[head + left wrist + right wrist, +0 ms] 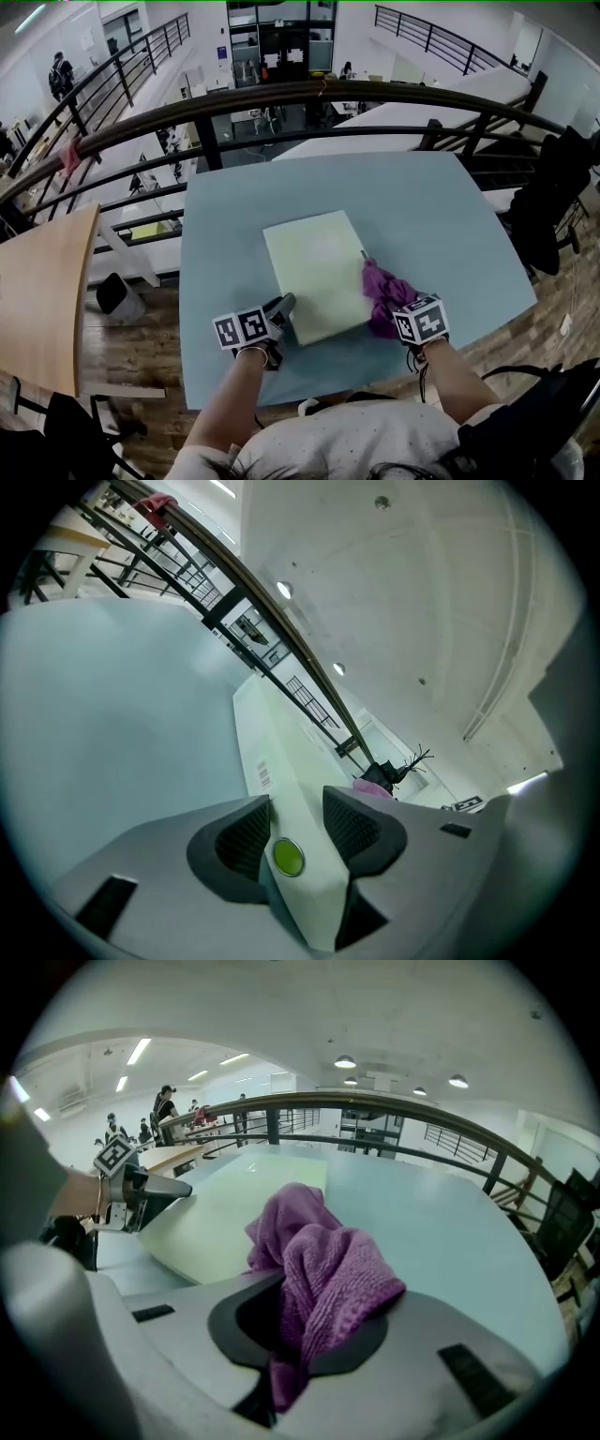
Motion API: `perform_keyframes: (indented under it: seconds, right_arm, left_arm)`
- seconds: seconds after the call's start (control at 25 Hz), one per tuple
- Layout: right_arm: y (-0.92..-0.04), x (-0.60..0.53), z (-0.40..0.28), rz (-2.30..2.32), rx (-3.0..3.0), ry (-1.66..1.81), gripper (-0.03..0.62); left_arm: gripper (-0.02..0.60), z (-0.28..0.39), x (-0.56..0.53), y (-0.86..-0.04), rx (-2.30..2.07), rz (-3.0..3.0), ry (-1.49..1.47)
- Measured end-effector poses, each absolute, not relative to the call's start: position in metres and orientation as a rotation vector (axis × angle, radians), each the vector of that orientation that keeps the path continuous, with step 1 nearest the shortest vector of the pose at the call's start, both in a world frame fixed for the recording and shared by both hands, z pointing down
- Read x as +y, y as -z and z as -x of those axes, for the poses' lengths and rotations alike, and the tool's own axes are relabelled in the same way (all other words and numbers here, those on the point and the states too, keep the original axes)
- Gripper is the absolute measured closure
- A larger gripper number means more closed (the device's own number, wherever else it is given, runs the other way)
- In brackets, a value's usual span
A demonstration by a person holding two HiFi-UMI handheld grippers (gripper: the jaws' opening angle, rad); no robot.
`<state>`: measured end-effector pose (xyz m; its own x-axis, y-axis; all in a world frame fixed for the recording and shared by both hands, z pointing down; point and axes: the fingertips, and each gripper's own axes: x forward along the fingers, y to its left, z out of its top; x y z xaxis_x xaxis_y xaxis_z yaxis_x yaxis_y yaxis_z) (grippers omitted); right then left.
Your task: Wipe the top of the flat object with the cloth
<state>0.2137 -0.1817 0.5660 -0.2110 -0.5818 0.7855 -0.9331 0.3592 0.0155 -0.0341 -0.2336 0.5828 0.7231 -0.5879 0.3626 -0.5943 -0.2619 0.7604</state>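
Cloth (319,1251) tight between jaws of right gripper (323,1321)

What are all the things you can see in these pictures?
flat object: one, pale yellow-green, lying in the middle of the table
cloth: one, purple, bunched at the flat object's right edge
table: one, pale blue-grey, in front of the person
wooden table: one, light brown, at the left
railing: one, dark, beyond the table
pink rag: one, hung over the railing at far left
left gripper: one, grey, jaws closed on the flat object's near left corner
right gripper: one, grey, jaws closed on the cloth
arms: two, bare, at the bottom of the head view
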Motion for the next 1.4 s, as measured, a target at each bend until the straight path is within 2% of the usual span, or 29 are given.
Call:
perform_keyframes:
  seconds: [0.16,0.36,0.48,0.64,1.04,1.32,1.4]
  right_arm:
    - [-0.538,-0.194,-0.179,-1.286,-2.031,-0.743,0.560]
    - [-0.507,-0.180,-0.018,-0.816,-2.408,-0.651,0.557]
    - [-0.542,-0.137,0.023,-0.554,-2.333,-0.570,0.557]
    - [-0.561,-0.130,-0.011,-0.572,-2.252,-0.502,0.560]
    - [-0.560,-0.174,-0.166,-0.942,-2.180,-0.653,0.562]
    - [-0.537,-0.182,-0.218,-1.099,-2.263,-0.815,0.559]
    - [-0.517,-0.187,-0.232,-1.147,-2.371,-0.856,0.557]
  left_arm:
    - [0.405,0.032,-0.233,-0.586,-0.888,-1.913,-0.007]
    - [0.405,0.038,-0.237,-0.577,-1.002,-1.976,0.002]
    - [0.405,0.033,-0.236,-0.574,-1.047,-1.995,-0.011]
    - [0.407,0.029,-0.230,-0.578,-1.038,-2.025,-0.069]
    - [0.405,0.029,-0.236,-0.576,-1.136,-2.120,-0.129]
    - [0.393,0.030,-0.226,-0.562,-1.237,-2.158,0.001]
    - [0.424,0.033,-0.223,-0.556,-1.270,-2.123,0.035]
